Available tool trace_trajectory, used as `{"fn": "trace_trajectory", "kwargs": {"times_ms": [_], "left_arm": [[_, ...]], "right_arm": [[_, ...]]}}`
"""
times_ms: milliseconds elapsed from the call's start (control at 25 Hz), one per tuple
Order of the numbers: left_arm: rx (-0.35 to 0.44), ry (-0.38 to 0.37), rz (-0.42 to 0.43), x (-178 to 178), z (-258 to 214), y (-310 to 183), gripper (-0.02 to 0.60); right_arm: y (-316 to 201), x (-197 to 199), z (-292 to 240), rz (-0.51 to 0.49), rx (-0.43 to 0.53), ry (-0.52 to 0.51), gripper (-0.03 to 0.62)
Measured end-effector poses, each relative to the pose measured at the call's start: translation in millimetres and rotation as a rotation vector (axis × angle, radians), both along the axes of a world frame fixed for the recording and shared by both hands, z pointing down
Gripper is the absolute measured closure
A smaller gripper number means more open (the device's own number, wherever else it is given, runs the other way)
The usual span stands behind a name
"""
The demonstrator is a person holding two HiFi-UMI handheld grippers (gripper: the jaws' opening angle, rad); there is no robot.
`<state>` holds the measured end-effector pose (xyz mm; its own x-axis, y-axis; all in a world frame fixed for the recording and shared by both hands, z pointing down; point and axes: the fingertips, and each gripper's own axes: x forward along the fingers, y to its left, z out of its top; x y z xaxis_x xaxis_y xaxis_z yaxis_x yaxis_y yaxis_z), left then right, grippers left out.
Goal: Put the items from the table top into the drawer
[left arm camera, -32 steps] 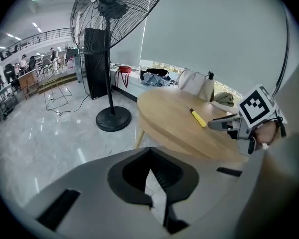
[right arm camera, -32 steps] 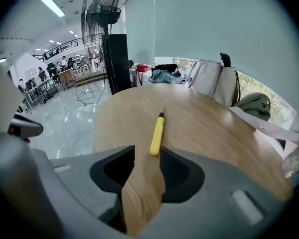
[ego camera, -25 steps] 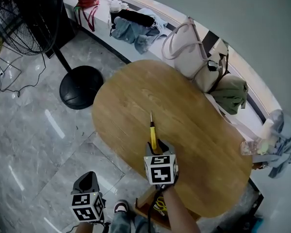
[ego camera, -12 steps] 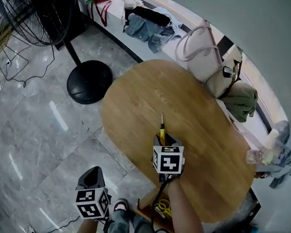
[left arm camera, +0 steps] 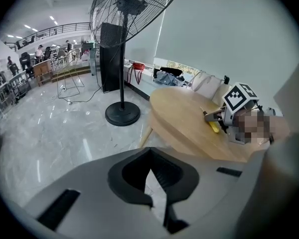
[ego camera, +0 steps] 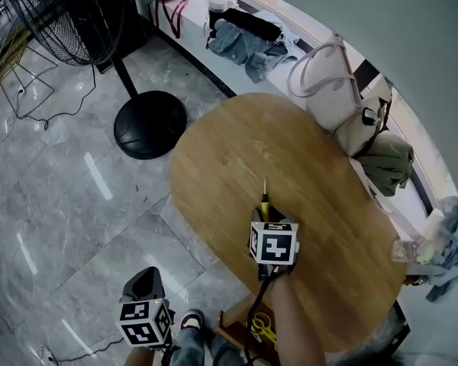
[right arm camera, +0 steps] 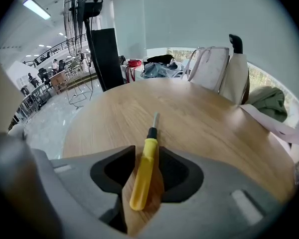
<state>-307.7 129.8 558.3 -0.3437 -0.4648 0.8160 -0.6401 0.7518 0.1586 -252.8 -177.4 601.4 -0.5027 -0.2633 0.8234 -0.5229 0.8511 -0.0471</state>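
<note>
Right gripper view: screwdriver point(right arm camera: 144, 176) inside tool point(right arm camera: 147, 148)

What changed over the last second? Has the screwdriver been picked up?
The right gripper slid forward along the yellow screwdriver, so less of it shows ahead of the jaws, which now flank its handle without clamping. It lies flat on the table; nothing was grasped or released. The left gripper stayed low beside the table, shut and empty.
</note>
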Motion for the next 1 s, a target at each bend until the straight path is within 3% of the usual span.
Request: {"fn": "trace_trajectory", "kwargs": {"times_ms": [560,1000], "left_arm": [[-0.003,0.009,-0.016,15.4,-2.0,11.8,0.588],[0.0,0.001,-0.021,23.8,-6.0,26.0,0.588]], "right_arm": [[6.5,5.4,2.1,-0.016,-0.005,0.019,0.507],[19.9,13.9,-17.9,-0.044,0.004,-0.005,0.51]]}}
